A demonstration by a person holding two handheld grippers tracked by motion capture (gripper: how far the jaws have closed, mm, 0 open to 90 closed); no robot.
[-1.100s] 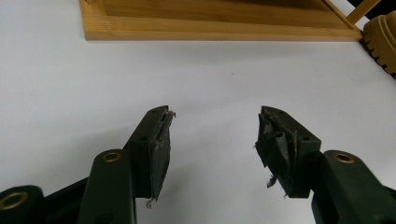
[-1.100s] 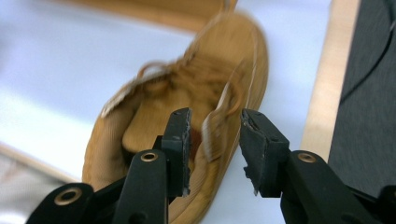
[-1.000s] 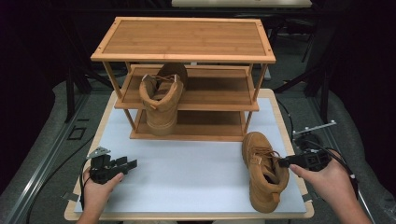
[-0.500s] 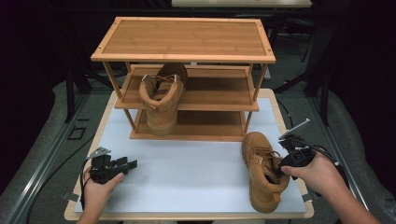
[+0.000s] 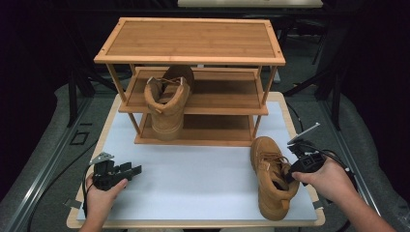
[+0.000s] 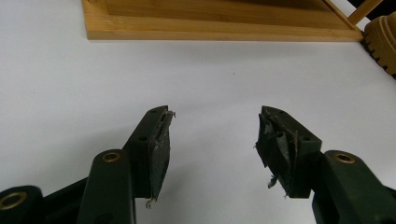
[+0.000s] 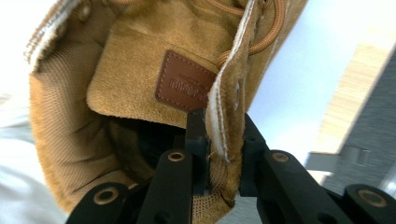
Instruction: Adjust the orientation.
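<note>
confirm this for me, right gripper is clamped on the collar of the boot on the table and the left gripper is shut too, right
Not quite. The right gripper is clamped on the collar of the boot on the table, but the left gripper is not shut: the left gripper view shows its jaws standing wide apart over the bare white table, holding nothing.

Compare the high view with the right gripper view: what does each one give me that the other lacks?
High view alone: the wooden rack with a second boot standing on its shelves, and the left hand-held gripper, open over the white table. Right gripper view alone: the boot's inner lining, the brown leather label on the tongue, and the jaws shut on the collar edge. Both share the boot on the table and the right hand-held gripper at its opening.
</note>
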